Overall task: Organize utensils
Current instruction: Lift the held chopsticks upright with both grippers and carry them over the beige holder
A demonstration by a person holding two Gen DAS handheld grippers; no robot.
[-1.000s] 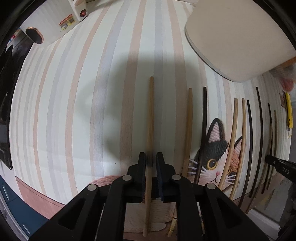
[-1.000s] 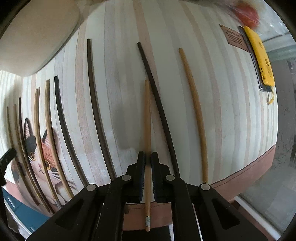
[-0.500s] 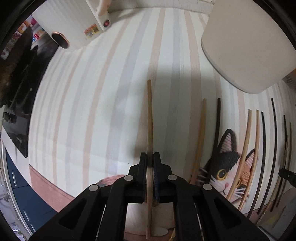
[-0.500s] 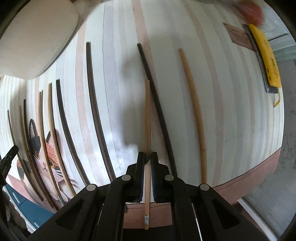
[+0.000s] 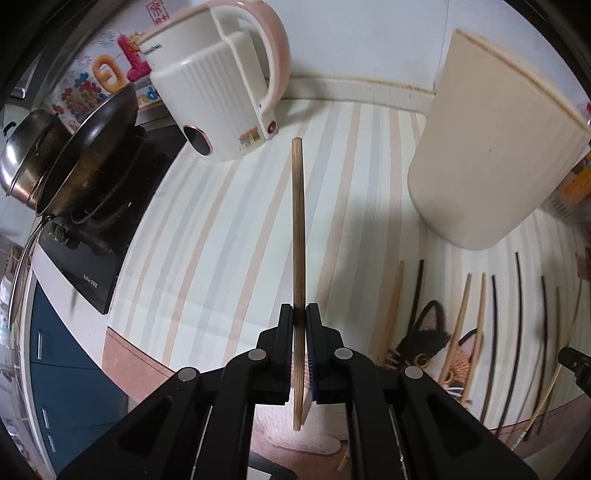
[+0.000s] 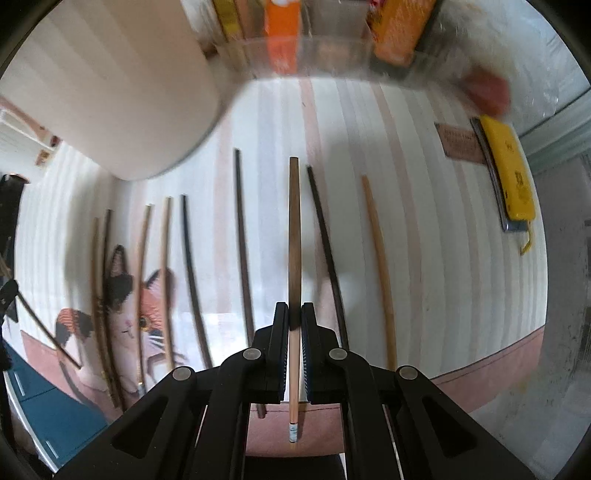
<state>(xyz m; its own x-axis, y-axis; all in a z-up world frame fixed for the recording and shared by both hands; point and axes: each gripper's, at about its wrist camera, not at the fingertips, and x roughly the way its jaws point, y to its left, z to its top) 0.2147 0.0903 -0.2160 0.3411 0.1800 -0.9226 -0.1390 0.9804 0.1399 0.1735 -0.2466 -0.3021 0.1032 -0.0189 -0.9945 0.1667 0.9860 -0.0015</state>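
Note:
My left gripper [image 5: 300, 309] is shut on a light wooden chopstick [image 5: 297, 221], held off the striped mat [image 5: 207, 229] and pointing toward the kettle. My right gripper [image 6: 294, 308] is shut on another wooden chopstick [image 6: 294, 229], lifted above the mat [image 6: 424, 229]. Several loose chopsticks, some dark [image 6: 240, 229] and some light [image 6: 377, 243], lie in a row on the mat; the same row [image 5: 491, 332] shows at the right of the left wrist view. A tall cream holder [image 5: 491, 155] stands behind that row, and also fills the top left of the right wrist view as the cream holder [image 6: 110, 85].
A white and pink kettle [image 5: 221, 92] stands at the back. A pan [image 5: 96, 147] and a lidded pot [image 5: 26, 158] sit on a black cooktop [image 5: 92, 258] at the left. A yellow device [image 6: 511, 173] lies at the mat's right edge, with packets [image 6: 399, 29] behind it.
Both grippers have risen, each lifting its chopstick off the mat. The left one closed fully on its stick and tilted up, bringing kettle, pan and holder into view.

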